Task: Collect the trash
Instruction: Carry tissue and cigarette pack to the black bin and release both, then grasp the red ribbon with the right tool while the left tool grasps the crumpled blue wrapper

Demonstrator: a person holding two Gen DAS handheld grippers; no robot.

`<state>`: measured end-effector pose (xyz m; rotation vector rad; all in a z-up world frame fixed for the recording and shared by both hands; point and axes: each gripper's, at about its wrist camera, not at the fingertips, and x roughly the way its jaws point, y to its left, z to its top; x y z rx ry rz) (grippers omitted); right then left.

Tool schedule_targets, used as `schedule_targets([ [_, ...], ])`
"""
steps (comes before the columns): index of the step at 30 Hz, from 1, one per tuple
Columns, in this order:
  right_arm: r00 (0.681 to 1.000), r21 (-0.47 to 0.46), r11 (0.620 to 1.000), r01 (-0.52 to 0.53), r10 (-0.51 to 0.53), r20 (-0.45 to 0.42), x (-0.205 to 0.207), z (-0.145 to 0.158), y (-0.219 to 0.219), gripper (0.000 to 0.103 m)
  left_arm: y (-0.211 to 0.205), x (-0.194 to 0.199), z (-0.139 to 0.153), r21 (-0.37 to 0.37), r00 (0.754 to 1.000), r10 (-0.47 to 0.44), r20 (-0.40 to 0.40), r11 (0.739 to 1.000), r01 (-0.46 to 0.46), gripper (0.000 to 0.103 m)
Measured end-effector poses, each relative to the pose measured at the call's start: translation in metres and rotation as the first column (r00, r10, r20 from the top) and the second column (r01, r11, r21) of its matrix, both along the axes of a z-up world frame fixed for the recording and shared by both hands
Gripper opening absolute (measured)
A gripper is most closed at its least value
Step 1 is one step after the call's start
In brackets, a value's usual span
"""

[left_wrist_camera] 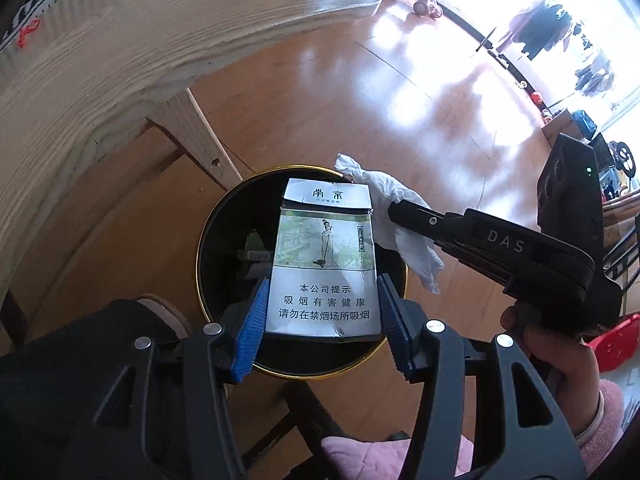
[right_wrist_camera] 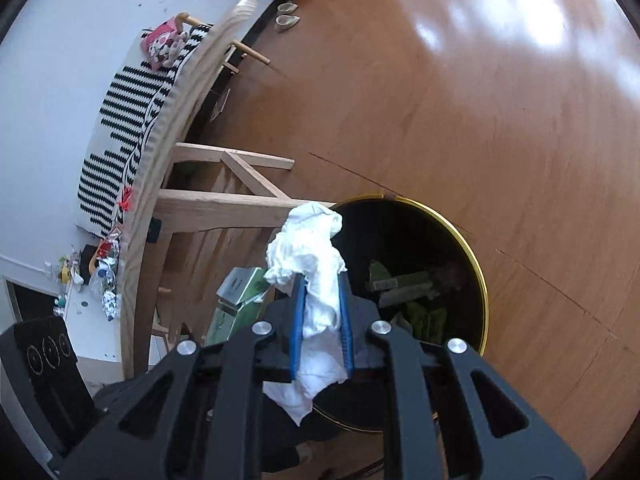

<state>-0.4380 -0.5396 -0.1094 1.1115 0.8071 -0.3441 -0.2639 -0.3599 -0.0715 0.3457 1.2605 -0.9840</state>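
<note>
My left gripper (left_wrist_camera: 322,286) is shut on a flattened cigarette pack (left_wrist_camera: 326,256), white with a painted figure and printed text, held straight above a round black bin with a gold rim (left_wrist_camera: 199,240). My right gripper (right_wrist_camera: 322,280) is shut on a crumpled white tissue (right_wrist_camera: 308,248), its blue pads pressing both sides. The tissue (left_wrist_camera: 404,216) hangs over the bin's right edge in the left wrist view, where the right gripper (left_wrist_camera: 394,212) reaches in from the right. The bin (right_wrist_camera: 482,280) holds several green and dark scraps. The pack (right_wrist_camera: 240,284) shows left of the tissue.
A light wooden table (left_wrist_camera: 100,60) with slanted legs stands beside the bin, over a brown wooden floor (right_wrist_camera: 460,120). A black-and-white patterned cloth (right_wrist_camera: 120,152) lies on it, with wrappers (right_wrist_camera: 106,280) near its edge. A hand in a pink sleeve (left_wrist_camera: 600,412) holds the right gripper.
</note>
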Motion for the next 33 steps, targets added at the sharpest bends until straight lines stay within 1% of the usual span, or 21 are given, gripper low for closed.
schedule_targets([
  [2,1.0,0.004,1.0,0.008,-0.008,-0.007,0.005,0.001,-0.001,0.016,-0.001,0.001,0.0,-0.007,1.0,-0.001,-0.013,1.0,0.001,0.053],
  [4,0.999,0.018,0.999,0.03,-0.029,-0.017,0.006,0.001,-0.001,0.017,-0.004,0.0,-0.001,0.005,1.0,-0.011,-0.022,1.0,0.011,0.054],
  [6,0.998,0.026,0.999,0.043,-0.042,-0.042,0.01,0.003,-0.001,0.049,-0.007,0.0,-0.008,0.044,0.999,-0.013,-0.04,0.999,0.015,0.08],
  [7,0.996,0.043,0.997,0.063,-0.06,-0.061,0.009,0.002,-0.002,0.087,-0.005,0.001,-0.009,0.039,0.999,0.004,-0.053,0.999,-0.001,0.097],
  [8,0.995,0.059,0.995,0.083,-0.08,-0.055,0.008,0.002,-0.003,0.097,-0.003,0.001,-0.008,0.024,0.998,0.014,-0.058,1.0,-0.012,0.097],
  [9,0.994,0.066,0.992,0.104,-0.101,-0.038,0.006,0.004,-0.005,0.097,0.0,0.001,-0.007,0.009,0.998,0.022,-0.061,1.0,-0.021,0.097],
  [11,0.992,0.043,0.992,0.122,-0.12,-0.05,0.005,0.01,-0.008,0.097,0.003,0.0,-0.002,-0.02,0.999,0.019,-0.051,1.0,-0.02,0.097],
  [13,0.986,0.003,0.989,0.148,-0.147,-0.072,0.002,0.017,-0.01,0.097,0.007,-0.001,0.01,-0.052,0.999,0.037,0.001,0.998,-0.037,0.097],
  [15,0.974,-0.074,0.977,0.198,-0.205,-0.099,-0.001,0.027,-0.011,0.097,0.013,-0.003,0.033,-0.109,0.996,0.047,0.078,0.993,-0.038,0.097],
  [16,0.96,-0.163,0.958,0.235,-0.255,-0.114,-0.001,0.039,-0.009,0.097,0.017,-0.003,0.047,-0.133,0.992,0.047,0.118,0.991,-0.031,0.097],
  [18,0.945,-0.293,0.922,0.253,-0.3,-0.127,0.003,0.055,-0.003,0.097,0.026,0.002,0.071,-0.152,0.979,0.06,0.197,0.988,-0.03,0.097],
  [19,0.942,-0.378,0.894,0.241,-0.309,-0.131,0.009,0.066,0.002,0.097,0.033,0.007,0.082,-0.153,0.969,0.073,0.235,0.987,-0.037,0.097],
  [20,0.944,-0.431,0.876,0.217,-0.3,-0.135,0.014,0.073,0.007,0.097,0.044,0.015,0.094,-0.146,0.956,0.091,0.28,0.988,-0.052,0.097],
  [22,0.959,-0.49,0.86,0.143,-0.242,-0.145,0.03,0.085,0.017,0.097,0.066,0.034,0.108,-0.137,0.939,0.134,0.316,0.986,-0.094,0.097],
  [24,0.972,-0.509,0.86,0.045,-0.155,-0.177,0.05,0.094,0.028,0.097,0.102,0.062,0.122,-0.171,0.919,0.233,0.317,0.967,-0.186,0.097],
  [25,0.975,-0.509,0.861,0.007,-0.118,-0.186,0.059,0.096,0.033,0.097,0.12,0.076,0.127,-0.191,0.902,0.288,0.321,0.953,-0.236,0.097],
  [26,0.979,-0.506,0.862,-0.032,-0.074,-0.189,0.072,0.1,0.037,0.097,0.148,0.096,0.131,-0.2,0.861,0.378,0.34,0.924,-0.327,0.097],
  [28,0.984,-0.51,0.858,-0.059,-0.035,-0.173,0.086,0.109,0.047,0.097,0.182,0.122,0.129,-0.195,0.8,0.478,0.362,0.878,-0.437,0.097],
  [29,0.988,-0.52,0.852,-0.068,-0.016,-0.156,0.095,0.117,0.055,0.097,0.205,0.14,0.126,-0.193,0.764,0.532,0.365,0.846,-0.497,0.097],
  [31,0.991,-0.527,0.844,-0.094,0.032,-0.126,0.114,0.13,0.067,0.097,0.243,0.171,0.116,-0.191,0.722,0.601,0.343,0.797,-0.572,0.097],
  [33,0.991,-0.531,0.837,-0.133,0.095,-0.099,0.145,0.143,0.081,0.097,0.267,0.192,0.104,-0.171,0.693,0.64,0.331,0.763,-0.623,0.097],
])
